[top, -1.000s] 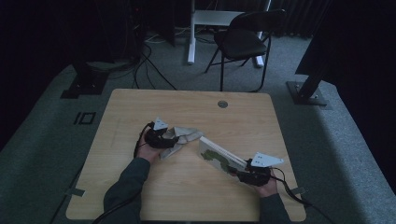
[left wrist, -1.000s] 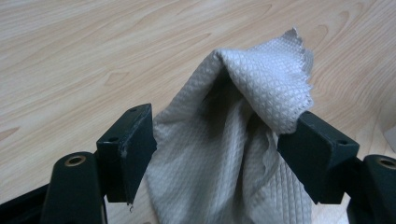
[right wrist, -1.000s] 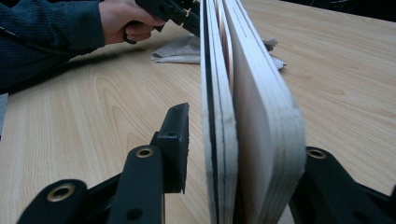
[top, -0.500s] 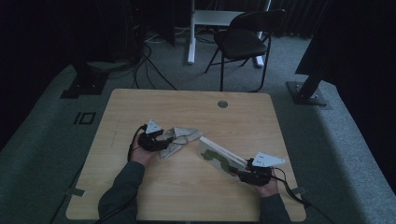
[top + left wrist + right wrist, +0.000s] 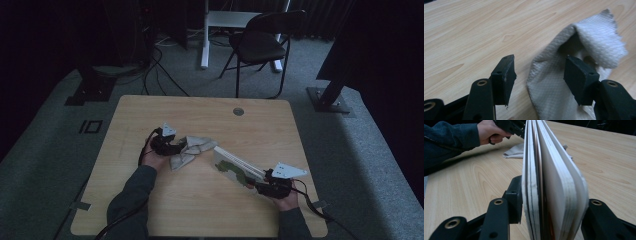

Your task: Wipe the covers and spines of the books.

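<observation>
- A wooden counter (image 5: pixel 150 125) carries a crumpled grey cloth (image 5: pixel 192 150) left of centre and a thick board book (image 5: pixel 235 167) to its right; a round grommet (image 5: pixel 238 111) sits near the far edge.
- Beyond the counter stand a black folding chair (image 5: pixel 260 42) and cables on the floor; nothing lies between cloth and book.
- The left gripper (image 5: pixel 172 146) has its jaws partly open astride a fold of the cloth (image 5: pixel 554 82); they have just been closing, and the pads do not yet pinch it.
- The right gripper (image 5: pixel 267 186) clamps the book's (image 5: pixel 549 195) near end, holding it on edge.
- Since a second ago the left hand has shifted slightly; the book is unmoved.
</observation>
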